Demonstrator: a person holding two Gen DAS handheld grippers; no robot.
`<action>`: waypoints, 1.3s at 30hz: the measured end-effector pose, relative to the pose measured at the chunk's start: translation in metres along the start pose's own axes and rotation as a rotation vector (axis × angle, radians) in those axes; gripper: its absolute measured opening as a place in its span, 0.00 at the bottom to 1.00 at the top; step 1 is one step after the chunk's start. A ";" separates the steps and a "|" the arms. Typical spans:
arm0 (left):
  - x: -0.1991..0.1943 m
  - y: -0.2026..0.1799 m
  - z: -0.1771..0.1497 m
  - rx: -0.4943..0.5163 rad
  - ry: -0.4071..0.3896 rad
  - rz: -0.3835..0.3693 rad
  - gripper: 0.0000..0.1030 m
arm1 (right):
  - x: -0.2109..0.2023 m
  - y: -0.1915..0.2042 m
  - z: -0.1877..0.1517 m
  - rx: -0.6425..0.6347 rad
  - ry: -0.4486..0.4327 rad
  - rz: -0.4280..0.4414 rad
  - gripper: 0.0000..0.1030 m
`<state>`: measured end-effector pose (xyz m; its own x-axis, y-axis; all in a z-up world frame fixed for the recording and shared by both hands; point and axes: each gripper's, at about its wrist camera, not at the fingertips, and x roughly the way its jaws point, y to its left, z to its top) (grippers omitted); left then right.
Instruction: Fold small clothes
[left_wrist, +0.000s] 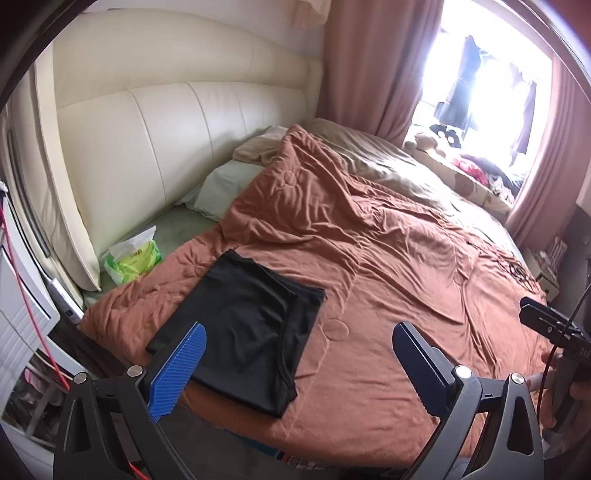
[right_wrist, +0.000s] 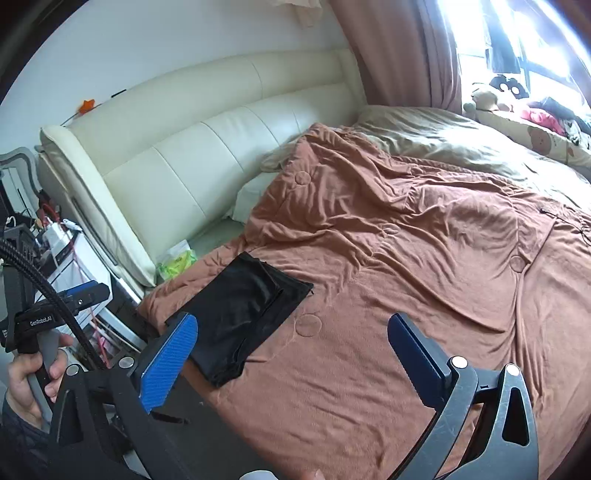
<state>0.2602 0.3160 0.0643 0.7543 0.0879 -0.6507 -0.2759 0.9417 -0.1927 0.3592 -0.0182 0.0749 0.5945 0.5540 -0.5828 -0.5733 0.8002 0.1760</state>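
Note:
A folded black garment (left_wrist: 243, 328) lies flat on the rust-brown quilt (left_wrist: 388, 258) near the bed's front left corner; the right wrist view shows the same black garment (right_wrist: 243, 314) left of centre. My left gripper (left_wrist: 299, 332) hovers above the bed's near edge, open and empty, its left finger over the garment's near left corner. My right gripper (right_wrist: 293, 325) is also open and empty, raised above the quilt (right_wrist: 406, 258) just right of the garment. Each gripper appears at the other view's edge, held by a hand (right_wrist: 26, 373).
A cream padded headboard (left_wrist: 155, 122) stands at the left, with pillows (left_wrist: 229, 184) and a green tissue pack (left_wrist: 135, 258) at its foot. A beige blanket (left_wrist: 388, 158) covers the far side. Window sill clutter (left_wrist: 476, 166) and pink curtains (left_wrist: 362, 66) lie beyond. A white bedside cabinet (right_wrist: 74, 266) stands left.

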 end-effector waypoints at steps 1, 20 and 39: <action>-0.006 -0.005 -0.003 0.003 -0.001 -0.010 0.99 | -0.009 -0.001 -0.005 -0.001 -0.003 0.001 1.00; -0.068 -0.086 -0.095 0.136 -0.025 -0.014 0.99 | -0.134 -0.042 -0.094 0.003 -0.057 -0.049 1.00; -0.132 -0.161 -0.191 0.236 -0.143 -0.093 0.99 | -0.244 -0.028 -0.217 -0.054 -0.169 -0.192 1.00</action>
<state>0.0911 0.0910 0.0406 0.8510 0.0267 -0.5244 -0.0677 0.9960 -0.0592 0.1083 -0.2258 0.0394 0.7787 0.4271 -0.4595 -0.4672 0.8836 0.0295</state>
